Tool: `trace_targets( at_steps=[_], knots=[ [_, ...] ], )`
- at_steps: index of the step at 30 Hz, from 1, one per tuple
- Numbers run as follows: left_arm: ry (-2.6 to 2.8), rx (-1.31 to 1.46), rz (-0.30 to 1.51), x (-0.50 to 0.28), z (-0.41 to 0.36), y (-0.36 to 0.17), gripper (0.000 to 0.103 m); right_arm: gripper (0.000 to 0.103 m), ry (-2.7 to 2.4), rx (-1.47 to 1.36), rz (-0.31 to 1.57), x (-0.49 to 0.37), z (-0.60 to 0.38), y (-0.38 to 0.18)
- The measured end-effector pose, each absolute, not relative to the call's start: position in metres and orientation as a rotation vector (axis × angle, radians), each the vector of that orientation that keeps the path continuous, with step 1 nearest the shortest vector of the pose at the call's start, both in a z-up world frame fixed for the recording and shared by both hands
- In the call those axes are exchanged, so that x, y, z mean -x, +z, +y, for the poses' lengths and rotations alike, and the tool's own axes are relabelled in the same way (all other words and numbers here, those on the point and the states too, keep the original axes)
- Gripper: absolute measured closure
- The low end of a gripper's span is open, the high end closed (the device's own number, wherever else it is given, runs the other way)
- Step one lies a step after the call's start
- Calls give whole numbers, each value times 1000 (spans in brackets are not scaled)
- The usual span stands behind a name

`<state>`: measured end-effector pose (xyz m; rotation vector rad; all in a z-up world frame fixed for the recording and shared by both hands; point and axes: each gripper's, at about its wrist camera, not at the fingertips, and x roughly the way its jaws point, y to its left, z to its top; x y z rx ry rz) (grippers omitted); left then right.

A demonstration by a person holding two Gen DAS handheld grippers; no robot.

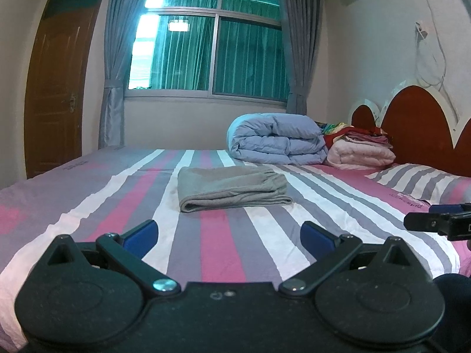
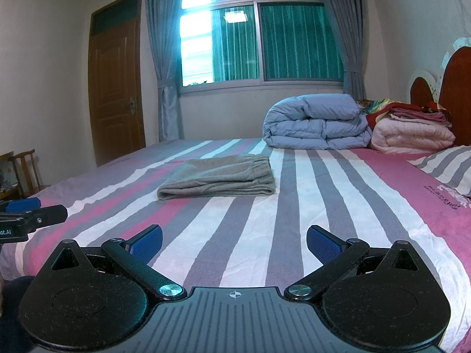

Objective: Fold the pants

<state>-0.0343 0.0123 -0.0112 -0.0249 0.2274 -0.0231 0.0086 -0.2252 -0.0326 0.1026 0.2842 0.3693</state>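
The grey pants (image 1: 231, 188) lie folded in a compact rectangle on the striped bed (image 1: 217, 253), waistband to the right; they also show in the right wrist view (image 2: 217, 180). My left gripper (image 1: 229, 236) is open and empty, well short of the pants, above the sheet. My right gripper (image 2: 234, 242) is open and empty, also back from the pants. The right gripper's tip shows at the right edge of the left wrist view (image 1: 441, 220); the left gripper's tip shows at the left edge of the right wrist view (image 2: 32, 216).
A folded blue duvet (image 1: 276, 139) and a stack of pink and red blankets (image 1: 360, 147) sit at the far side by the red headboard (image 1: 418, 120). A striped pillow (image 1: 418, 181) lies at the right. A wooden chair (image 2: 25, 170) stands beside the bed.
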Motion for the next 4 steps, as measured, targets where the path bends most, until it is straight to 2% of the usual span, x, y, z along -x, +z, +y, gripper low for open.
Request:
trace_targets(
  at_steps=[4],
  knots=[
    [-29, 20, 226, 35, 11, -10, 6, 0, 370, -101, 284, -9, -225, -32]
  ],
)
